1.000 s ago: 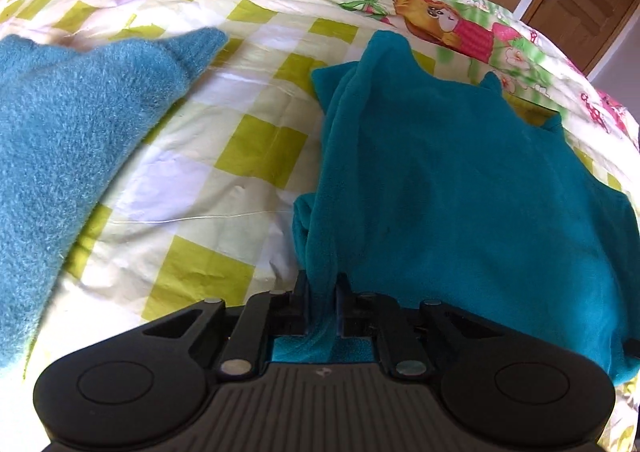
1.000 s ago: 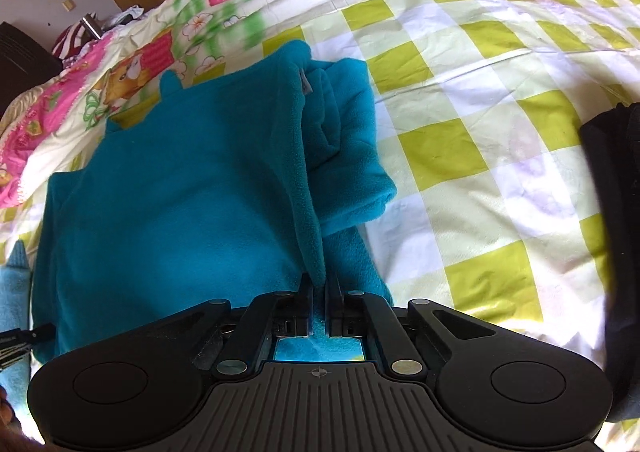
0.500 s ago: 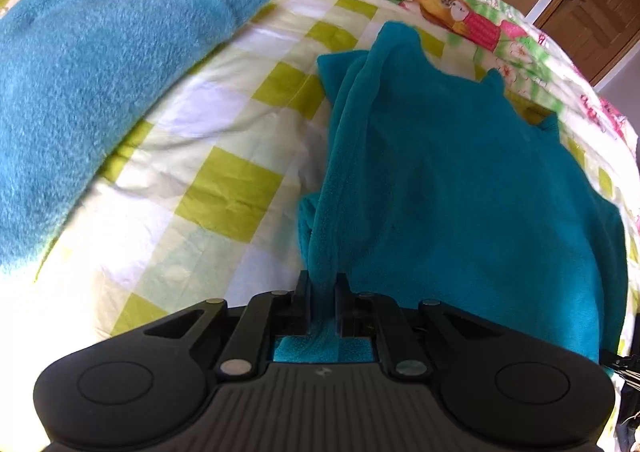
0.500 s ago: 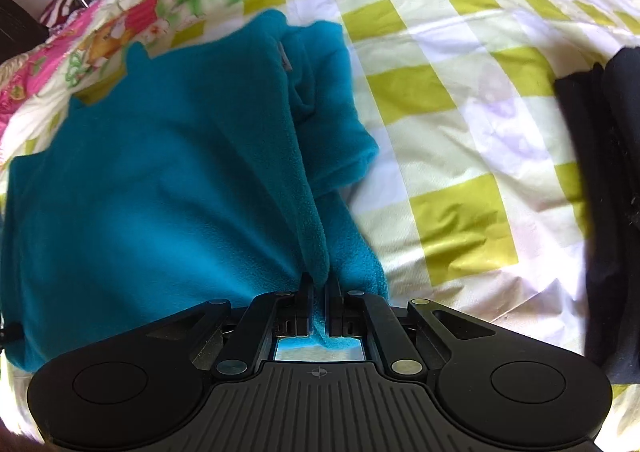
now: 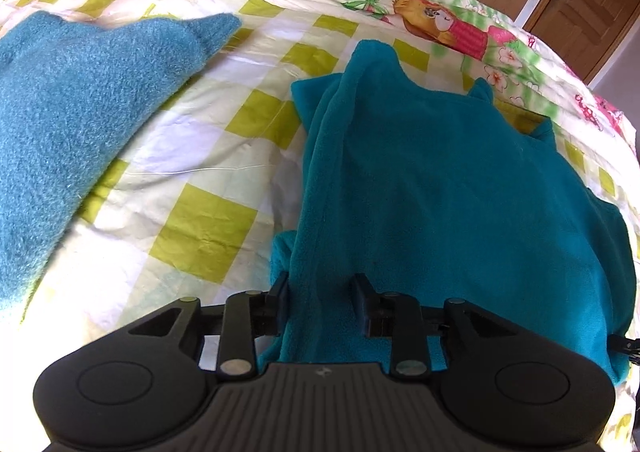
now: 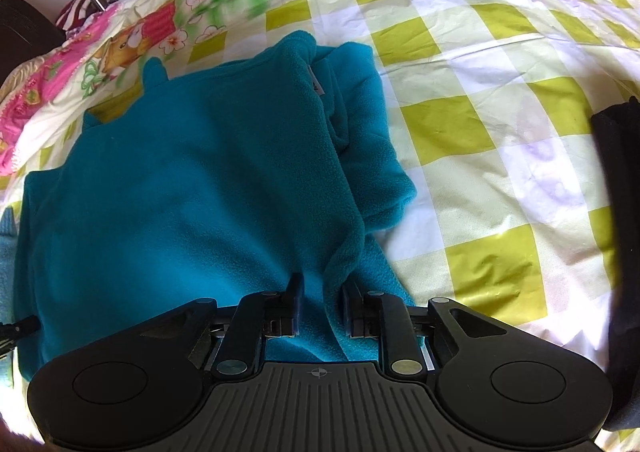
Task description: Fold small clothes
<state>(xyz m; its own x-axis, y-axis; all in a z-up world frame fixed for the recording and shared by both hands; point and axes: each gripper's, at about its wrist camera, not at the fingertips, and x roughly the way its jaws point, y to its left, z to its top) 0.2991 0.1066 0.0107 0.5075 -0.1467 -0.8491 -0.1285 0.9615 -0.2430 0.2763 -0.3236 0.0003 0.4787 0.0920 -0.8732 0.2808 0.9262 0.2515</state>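
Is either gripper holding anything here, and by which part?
Nothing is held. Both the left gripper and right gripper are open, fingers apart astride the near edge of the teal fleece garment.

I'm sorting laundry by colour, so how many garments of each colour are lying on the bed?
Teal fleece garment: 1
Light blue fuzzy garment: 1
Black garment: 1
Total: 3

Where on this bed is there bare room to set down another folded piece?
Bare checked bedspread lies between the fuzzy light-blue sweater and the teal fleece garment, and between that fleece and the black clothing. The fleece's own footprint is crowded.
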